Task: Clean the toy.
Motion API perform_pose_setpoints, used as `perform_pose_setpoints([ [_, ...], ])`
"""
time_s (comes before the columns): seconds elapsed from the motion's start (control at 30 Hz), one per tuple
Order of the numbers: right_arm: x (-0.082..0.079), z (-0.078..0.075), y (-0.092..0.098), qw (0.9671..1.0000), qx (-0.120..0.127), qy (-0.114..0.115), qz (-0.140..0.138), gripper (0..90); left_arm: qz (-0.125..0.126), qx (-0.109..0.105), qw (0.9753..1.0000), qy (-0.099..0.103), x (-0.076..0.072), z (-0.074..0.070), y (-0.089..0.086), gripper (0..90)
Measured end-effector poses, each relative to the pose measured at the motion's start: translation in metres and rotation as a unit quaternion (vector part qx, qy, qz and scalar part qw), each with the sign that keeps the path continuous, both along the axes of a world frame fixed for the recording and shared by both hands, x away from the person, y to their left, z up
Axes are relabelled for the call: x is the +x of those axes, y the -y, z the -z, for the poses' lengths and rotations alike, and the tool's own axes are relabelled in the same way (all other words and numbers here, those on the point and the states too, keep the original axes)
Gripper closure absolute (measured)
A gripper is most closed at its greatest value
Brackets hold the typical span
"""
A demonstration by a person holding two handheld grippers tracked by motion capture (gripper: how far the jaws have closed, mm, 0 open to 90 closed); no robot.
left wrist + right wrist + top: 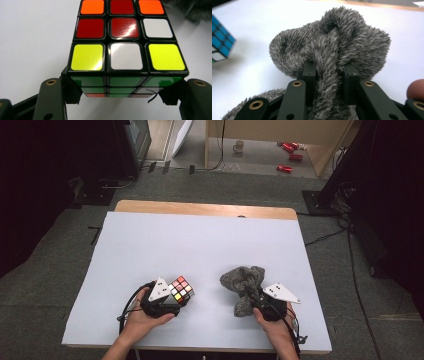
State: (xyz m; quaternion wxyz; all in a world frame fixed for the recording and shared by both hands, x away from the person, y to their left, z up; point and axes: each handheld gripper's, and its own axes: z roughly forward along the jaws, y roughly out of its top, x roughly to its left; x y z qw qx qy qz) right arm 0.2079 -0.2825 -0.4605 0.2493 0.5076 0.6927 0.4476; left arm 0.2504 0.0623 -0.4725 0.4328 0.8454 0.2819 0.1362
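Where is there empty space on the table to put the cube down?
The white table sheet is bare across its whole far half, beyond the Rubik's cube and the grey fuzzy cloth. A narrower bare strip lies between the two. The near edge is crowded: the left gripper grips the cube, the right gripper pinches the cloth.

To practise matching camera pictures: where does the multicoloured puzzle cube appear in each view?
High view: multicoloured puzzle cube lower left of centre, in the left gripper.
Left gripper view: centre, between the jaws.
Right gripper view: far left edge.
Shared landmark: fuzzy grey cloth.
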Motion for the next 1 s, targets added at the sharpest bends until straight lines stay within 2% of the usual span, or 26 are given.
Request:
perform_pose_setpoints([
  [0.1,0.000,-0.016,-0.004,0.9997,0.017,0.011,-0.016,71.0,0.016,-0.013,0.9997,0.013,-0.001,-0.013,0.005,34.6],
  [0.2,0.000,-0.024,-0.009,0.9995,0.013,0.017,-0.024,70.8,0.021,-0.018,0.9995,0.018,-0.001,-0.017,0.007,34.6],
  [0.23,0.002,-0.033,-0.016,0.9992,0.007,0.021,-0.034,70.6,0.025,-0.023,0.9992,0.020,0.000,-0.021,0.009,34.6],
  [0.4,0.006,-0.050,-0.030,0.9981,-0.001,0.026,-0.055,70.0,0.039,-0.031,0.9986,0.014,0.005,-0.028,0.014,34.5],
  [0.47,0.007,-0.052,-0.032,0.9980,-0.001,0.026,-0.057,69.9,0.044,-0.036,0.9983,0.012,0.008,-0.031,0.017,34.5],
  [0.5,0.009,-0.055,-0.037,0.9975,0.003,0.026,-0.066,70.0,0.048,-0.049,0.9976,0.007,0.011,-0.034,0.020,34.5],
  [0.57,0.009,-0.056,-0.040,0.9970,0.009,0.026,-0.072,69.9,0.052,-0.059,0.9969,0.007,0.011,-0.036,0.021,34.5],
  [0.67,0.008,-0.055,-0.043,0.9961,0.015,0.030,-0.081,69.9,0.063,-0.059,0.9962,0.007,0.010,-0.036,0.022,34.5],
  [0.7,0.006,-0.054,-0.045,0.9950,0.013,0.033,-0.093,69.8,0.079,-0.052,0.9954,0.012,0.006,-0.035,0.021,34.5],
  [0.73,0.006,-0.054,-0.045,0.9950,0.013,0.033,-0.093,69.8,0.079,-0.052,0.9954,0.012,0.006,-0.035,0.021,34.5],
  [0.8,0.004,-0.053,-0.045,0.9944,0.017,0.032,-0.099,69.6,0.096,-0.058,0.9936,0.014,0.001,-0.033,0.020,34.5],
  [1.0,0.002,-0.044,-0.047,0.9922,0.034,0.020,-0.118,69.6,0.102,-0.054,0.9933,0.010,-0.002,-0.027,0.021,34.5],
])
